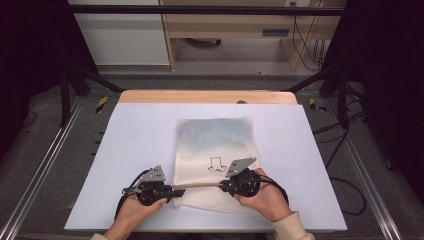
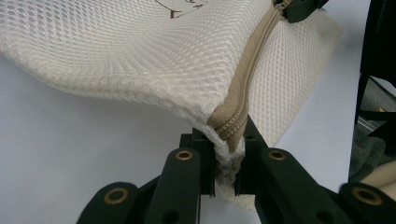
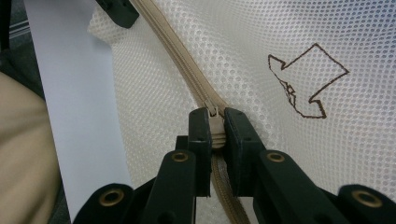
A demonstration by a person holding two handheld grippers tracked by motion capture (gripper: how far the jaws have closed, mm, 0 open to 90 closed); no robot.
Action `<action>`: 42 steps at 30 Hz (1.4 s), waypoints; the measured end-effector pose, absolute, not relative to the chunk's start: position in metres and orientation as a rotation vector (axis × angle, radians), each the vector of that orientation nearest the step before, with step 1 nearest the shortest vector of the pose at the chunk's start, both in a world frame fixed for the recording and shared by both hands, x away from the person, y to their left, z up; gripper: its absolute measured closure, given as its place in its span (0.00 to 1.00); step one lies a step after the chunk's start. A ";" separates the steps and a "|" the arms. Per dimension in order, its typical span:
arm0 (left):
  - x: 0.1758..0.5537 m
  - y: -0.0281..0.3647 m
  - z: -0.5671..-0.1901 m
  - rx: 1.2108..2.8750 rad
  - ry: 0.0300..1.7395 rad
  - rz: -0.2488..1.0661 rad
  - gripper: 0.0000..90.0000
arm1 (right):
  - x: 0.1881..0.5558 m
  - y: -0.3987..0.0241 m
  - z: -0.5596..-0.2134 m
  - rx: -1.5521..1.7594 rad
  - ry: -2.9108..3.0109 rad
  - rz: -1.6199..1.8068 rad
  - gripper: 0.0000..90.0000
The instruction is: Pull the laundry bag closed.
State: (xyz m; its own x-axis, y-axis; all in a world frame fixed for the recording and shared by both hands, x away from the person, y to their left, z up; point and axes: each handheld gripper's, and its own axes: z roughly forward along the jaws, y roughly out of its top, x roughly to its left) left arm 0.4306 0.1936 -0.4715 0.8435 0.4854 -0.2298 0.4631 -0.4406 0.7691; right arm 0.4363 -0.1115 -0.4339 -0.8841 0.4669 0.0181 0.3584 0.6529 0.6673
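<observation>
On the white table (image 1: 125, 135) I see the cream mesh bag (image 1: 212, 140) lying flat near the middle, its zipper (image 1: 197, 185) edge lifted and stretched between my two tools at the near side. My left gripper (image 2: 229, 154) is clamped on the bag's corner at the zipper's end. My right gripper (image 3: 215, 133) is pinched tight on the zipper pull (image 3: 215, 125).

A pale blue-white tabletop (image 1: 140, 135) with a wooden far edge (image 1: 207, 97) stands on grey carpeted floor (image 1: 45, 165), framed by black metal struts (image 1: 65, 95). Beyond the tongs, a white cabinet (image 1: 122, 37) and light wood furniture (image 1: 230, 25); cables (image 1: 307, 42) trail beyond-right.
</observation>
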 end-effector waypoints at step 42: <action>0.430 0.193 -0.472 2.101 0.691 0.033 0.91 | 0.432 -0.130 -0.435 0.725 2.689 1.055 0.91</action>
State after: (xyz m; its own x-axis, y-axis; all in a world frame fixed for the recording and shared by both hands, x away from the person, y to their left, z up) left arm 0.4304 0.1932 -0.4716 0.8438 0.4861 -0.2275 0.4620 -0.4422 0.7688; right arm 0.4320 -0.1303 -0.4351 -0.8688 0.4946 0.0244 0.3792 0.6328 0.6751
